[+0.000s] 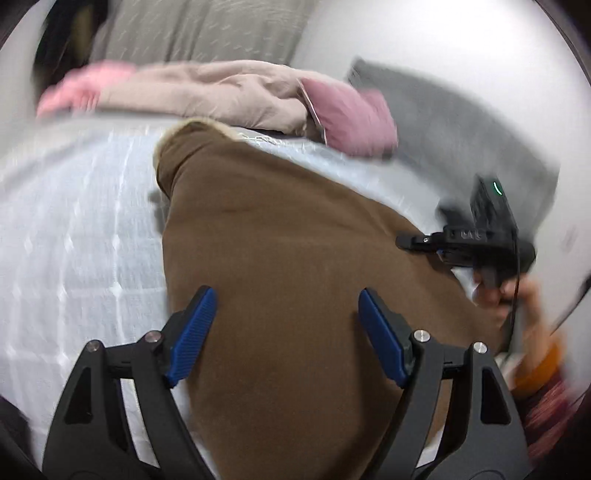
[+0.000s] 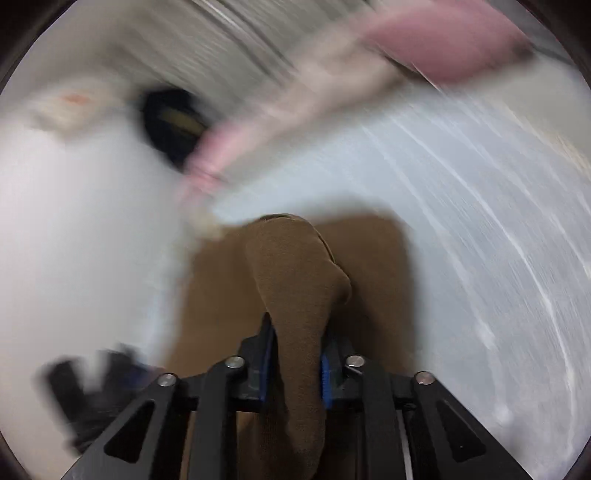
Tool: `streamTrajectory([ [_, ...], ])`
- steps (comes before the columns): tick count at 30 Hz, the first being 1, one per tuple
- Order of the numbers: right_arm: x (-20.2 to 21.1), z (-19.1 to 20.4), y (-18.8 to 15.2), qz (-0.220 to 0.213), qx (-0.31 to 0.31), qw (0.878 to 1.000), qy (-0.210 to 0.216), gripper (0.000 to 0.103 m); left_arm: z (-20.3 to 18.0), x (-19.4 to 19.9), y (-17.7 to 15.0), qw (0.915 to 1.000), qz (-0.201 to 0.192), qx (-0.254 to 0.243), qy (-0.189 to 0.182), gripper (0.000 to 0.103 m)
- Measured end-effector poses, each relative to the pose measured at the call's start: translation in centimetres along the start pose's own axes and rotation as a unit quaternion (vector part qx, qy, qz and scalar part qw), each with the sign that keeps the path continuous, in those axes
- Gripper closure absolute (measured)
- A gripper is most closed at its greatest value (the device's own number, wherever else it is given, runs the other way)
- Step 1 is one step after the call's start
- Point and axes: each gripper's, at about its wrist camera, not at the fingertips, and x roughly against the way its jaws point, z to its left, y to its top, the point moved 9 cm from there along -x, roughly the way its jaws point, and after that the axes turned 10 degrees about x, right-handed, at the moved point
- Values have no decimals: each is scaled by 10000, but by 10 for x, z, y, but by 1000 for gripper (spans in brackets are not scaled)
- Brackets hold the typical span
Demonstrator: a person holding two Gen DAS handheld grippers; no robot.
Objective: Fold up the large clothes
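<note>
A large brown garment (image 1: 295, 266) lies spread on a pale blue-white sheet (image 1: 74, 240). My left gripper (image 1: 286, 314) hovers over the brown cloth with its blue pads (image 1: 192, 336) wide apart and nothing between them. In that view the other gripper shows at the right edge of the garment, held by a hand (image 1: 517, 295). In the right wrist view my right gripper (image 2: 295, 354) is shut on a bunched fold of the brown garment (image 2: 295, 280), which rises between the pads; the rest of the cloth lies flat below.
A beige garment (image 1: 207, 92) and pink clothes (image 1: 351, 114) are piled at the far side of the sheet, with a grey pillow (image 1: 443, 122) to the right and a grey headboard (image 1: 207, 29) behind. The right wrist view is heavily blurred.
</note>
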Motion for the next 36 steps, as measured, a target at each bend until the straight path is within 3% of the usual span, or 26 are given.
streamTrajectory([
  [1,-8,-6,-9,198,-126,9997,30,73,-6,-4,-6,9980,-14,-508,368,22],
  [3,7,-1,-6,23,-159,9999,41,68,-10,-3,-8,9943,-27,-848,640,22],
  [6,51,30,-2,-575,266,9980,23,58,-8,4,-7,9962,-16,-693,518,22],
  [7,67,45,-8,-704,422,9965,174,48,-6,7,-6,9972,-3,-602,433,22],
  [8,71,54,-16,-668,532,9961,223,44,-7,10,-5,9978,-4,-554,355,22],
  [13,76,69,-70,-320,1241,9917,-135,44,-19,24,-27,9946,54,-1022,198,22],
  [14,66,64,-87,-137,1304,9908,-336,44,-19,24,-36,9932,124,-1135,233,22],
  [15,52,47,-101,118,1328,9879,-798,44,-19,23,-42,9926,184,-1179,235,22],
  [16,37,31,-113,324,1321,9852,-1044,36,-19,22,-50,9915,247,-1250,255,22],
  [18,15,14,-128,638,957,9884,-995,34,-19,23,-60,9881,236,-1446,462,21],
  [20,21,18,-125,464,1113,9865,-1106,34,-18,30,-60,9901,276,-1284,498,22],
  [23,46,35,-119,-93,1456,9791,-1417,31,-15,46,-52,9962,377,-599,507,21],
  [26,57,41,-129,-213,1324,9798,-1487,30,-16,58,-52,9977,371,-130,545,19],
  [30,68,45,-136,-266,1149,9820,-1474,30,-14,68,-56,9958,389,126,816,16],
  [32,74,43,-135,-317,889,9881,-1212,29,-8,72,-49,9958,451,380,703,16],
  [36,72,37,-112,-59,225,9997,-86,27,14,61,-21,9943,625,768,401,9],
])
